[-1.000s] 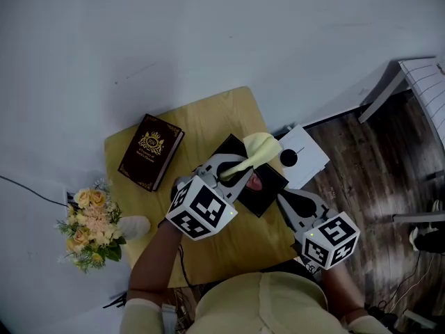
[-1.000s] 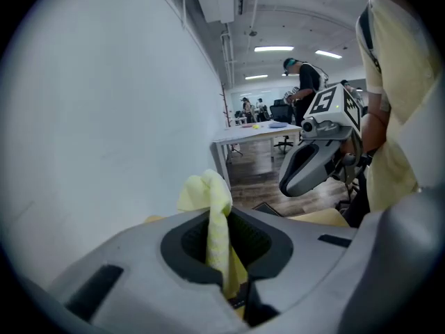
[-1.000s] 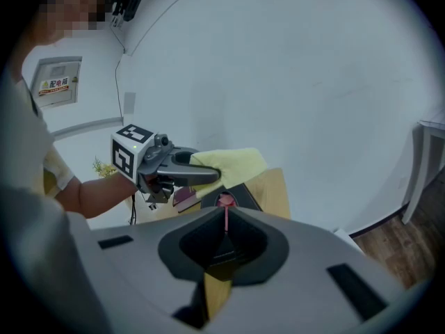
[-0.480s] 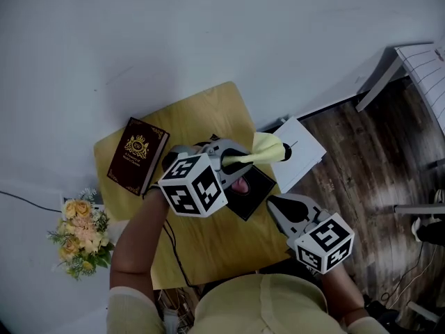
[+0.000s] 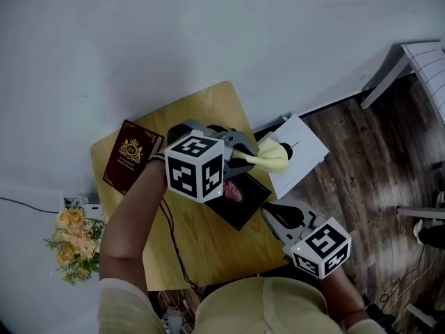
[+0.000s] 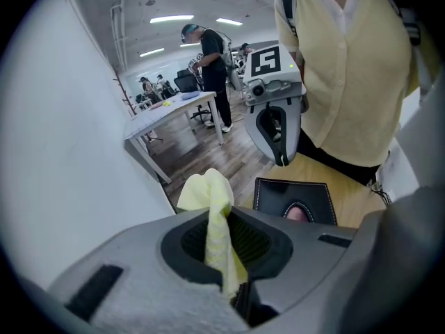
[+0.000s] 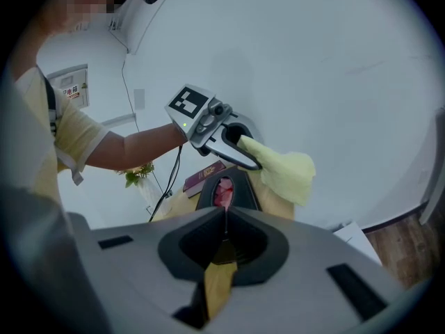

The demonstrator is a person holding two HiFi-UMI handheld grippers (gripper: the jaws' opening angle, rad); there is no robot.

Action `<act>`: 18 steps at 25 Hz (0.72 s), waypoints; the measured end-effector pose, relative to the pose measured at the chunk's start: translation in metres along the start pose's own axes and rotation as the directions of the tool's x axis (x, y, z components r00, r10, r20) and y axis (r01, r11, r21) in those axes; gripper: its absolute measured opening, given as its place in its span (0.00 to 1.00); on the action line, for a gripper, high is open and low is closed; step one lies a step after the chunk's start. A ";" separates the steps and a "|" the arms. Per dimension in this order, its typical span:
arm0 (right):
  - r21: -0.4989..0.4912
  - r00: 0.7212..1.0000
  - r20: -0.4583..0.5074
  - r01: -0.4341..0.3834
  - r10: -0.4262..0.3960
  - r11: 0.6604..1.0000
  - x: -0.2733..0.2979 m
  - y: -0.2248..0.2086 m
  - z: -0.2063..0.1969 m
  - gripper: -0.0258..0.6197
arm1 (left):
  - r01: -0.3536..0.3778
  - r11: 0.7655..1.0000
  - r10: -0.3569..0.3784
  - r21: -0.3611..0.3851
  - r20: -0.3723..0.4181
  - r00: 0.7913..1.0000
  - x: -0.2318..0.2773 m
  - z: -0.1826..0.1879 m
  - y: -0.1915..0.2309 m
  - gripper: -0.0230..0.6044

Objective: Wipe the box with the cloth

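A black box with an oval opening showing pink lies on the small wooden table. My left gripper is raised above the box's far end and shut on a pale yellow cloth, which hangs clear of the box toward the table's right edge. The left gripper view shows the cloth pinched between the jaws, with the box below. My right gripper sits at the box's near right corner, jaws together and empty. In the right gripper view the box lies ahead, under the cloth.
A dark red book lies at the table's far left corner. A bunch of yellow flowers stands left of the table. A white box rests on the floor by the wall. A cable crosses the table.
My left gripper has risen and swung left with the cloth, lifting it off the box's far end. My right gripper has drawn back a little from the box.
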State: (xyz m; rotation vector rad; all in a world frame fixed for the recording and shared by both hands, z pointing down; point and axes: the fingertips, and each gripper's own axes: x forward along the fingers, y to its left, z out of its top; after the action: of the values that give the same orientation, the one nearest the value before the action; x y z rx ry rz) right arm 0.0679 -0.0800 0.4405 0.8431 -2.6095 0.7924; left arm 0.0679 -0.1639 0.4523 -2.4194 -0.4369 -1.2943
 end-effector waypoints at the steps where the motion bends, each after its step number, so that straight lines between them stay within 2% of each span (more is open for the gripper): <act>1: 0.001 1.000 -0.001 -0.006 0.006 1.000 0.000 -0.002 0.001 0.09 | 0.014 1.000 -0.014 0.007 0.003 1.000 0.004 0.000 0.002 0.09; 6: 0.011 1.000 -0.007 -0.030 0.030 0.999 0.003 -0.008 0.001 0.09 | 0.124 0.991 -0.123 0.055 -0.017 0.992 0.018 -0.005 0.001 0.09; 12: 0.017 0.999 -0.012 -0.048 0.048 0.999 0.008 -0.015 0.000 0.09 | 0.210 0.973 -0.207 0.093 -0.040 0.978 0.035 -0.012 0.005 0.09; 15: 0.019 0.999 -0.010 -0.049 0.049 0.999 0.008 -0.020 0.001 0.09 | 0.293 0.948 -0.288 0.125 -0.058 0.956 0.043 -0.013 -0.003 0.09; 18: 0.024 0.999 -0.011 -0.048 0.048 0.999 0.008 -0.023 0.001 0.09 | 0.378 0.915 -0.369 0.139 -0.087 0.925 0.049 -0.017 -0.012 0.09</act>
State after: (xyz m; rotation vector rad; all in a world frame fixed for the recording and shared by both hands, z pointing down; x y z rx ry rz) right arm 0.0757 -0.0998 0.4530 0.7824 -2.6239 0.8409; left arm 0.0768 -0.1560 0.5045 -2.2316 -0.9857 -1.4169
